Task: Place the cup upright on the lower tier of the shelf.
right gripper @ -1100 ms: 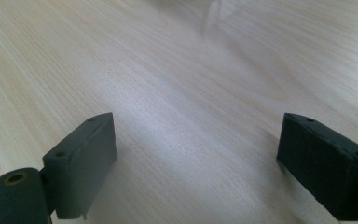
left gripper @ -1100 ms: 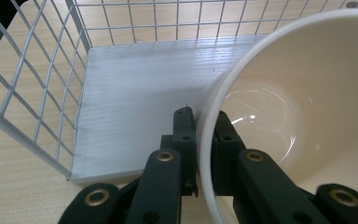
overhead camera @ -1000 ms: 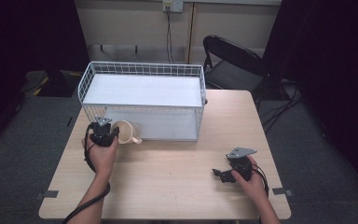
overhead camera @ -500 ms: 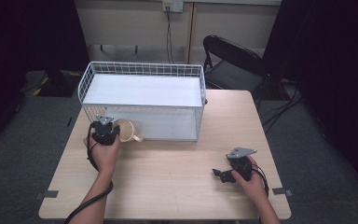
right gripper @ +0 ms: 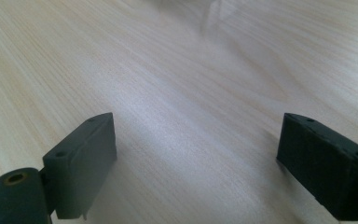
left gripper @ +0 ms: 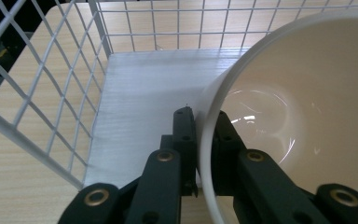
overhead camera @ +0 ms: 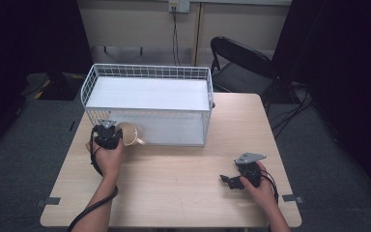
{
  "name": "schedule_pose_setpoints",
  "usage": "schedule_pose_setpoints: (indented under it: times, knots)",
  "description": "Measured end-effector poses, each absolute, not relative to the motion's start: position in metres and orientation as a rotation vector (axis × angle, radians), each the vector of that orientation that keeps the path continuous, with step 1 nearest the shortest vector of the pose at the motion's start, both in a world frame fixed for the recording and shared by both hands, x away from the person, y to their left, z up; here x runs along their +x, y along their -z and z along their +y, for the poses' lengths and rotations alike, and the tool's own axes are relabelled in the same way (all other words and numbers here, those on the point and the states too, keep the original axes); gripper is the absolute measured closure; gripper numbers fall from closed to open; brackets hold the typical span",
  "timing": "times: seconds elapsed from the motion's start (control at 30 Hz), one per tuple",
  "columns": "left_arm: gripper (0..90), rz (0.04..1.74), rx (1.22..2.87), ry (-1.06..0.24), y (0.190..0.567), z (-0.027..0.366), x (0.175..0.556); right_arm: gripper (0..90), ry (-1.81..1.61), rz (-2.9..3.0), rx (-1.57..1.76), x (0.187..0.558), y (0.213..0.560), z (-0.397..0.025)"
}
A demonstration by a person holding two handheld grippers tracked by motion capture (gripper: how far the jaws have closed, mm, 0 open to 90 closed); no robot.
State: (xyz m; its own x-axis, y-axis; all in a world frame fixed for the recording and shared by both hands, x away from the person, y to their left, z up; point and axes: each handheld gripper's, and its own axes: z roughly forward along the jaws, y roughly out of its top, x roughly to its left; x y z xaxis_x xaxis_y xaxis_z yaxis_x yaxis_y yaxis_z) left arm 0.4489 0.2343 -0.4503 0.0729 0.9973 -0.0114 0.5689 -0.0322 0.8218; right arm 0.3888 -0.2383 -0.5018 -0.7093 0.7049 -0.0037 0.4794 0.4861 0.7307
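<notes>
The left gripper [left gripper: 196,154] holds a cream ceramic cup with a handle [overhead camera: 129,134] by its rim, one jaw inside the wall and one outside, closed tight on it. The cup hangs just beside the gripper, above the near edge of the white wire basket [overhead camera: 147,71] with its white floor, which stands directly ahead. I think the risk is here: the grip takes only a thin piece of rim, so the heavy cup may turn or slip between the jaws if the hand tilts, and its body or handle may knock the wire edge. The right gripper [right gripper: 200,158] rests low over the light wooden table [overhead camera: 183,193], jaws wide apart, holding nothing, well apart from the cup.
</notes>
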Motion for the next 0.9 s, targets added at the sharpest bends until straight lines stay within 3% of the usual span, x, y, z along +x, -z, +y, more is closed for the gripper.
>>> schedule_pose_setpoints:
  times: [0.9]
  knots:
    - [77.7,1.55,1.607,-0.86,0.44,0.225,0.451,10.9,-1.054,2.432,1.001,0.389,0.502,-0.238]
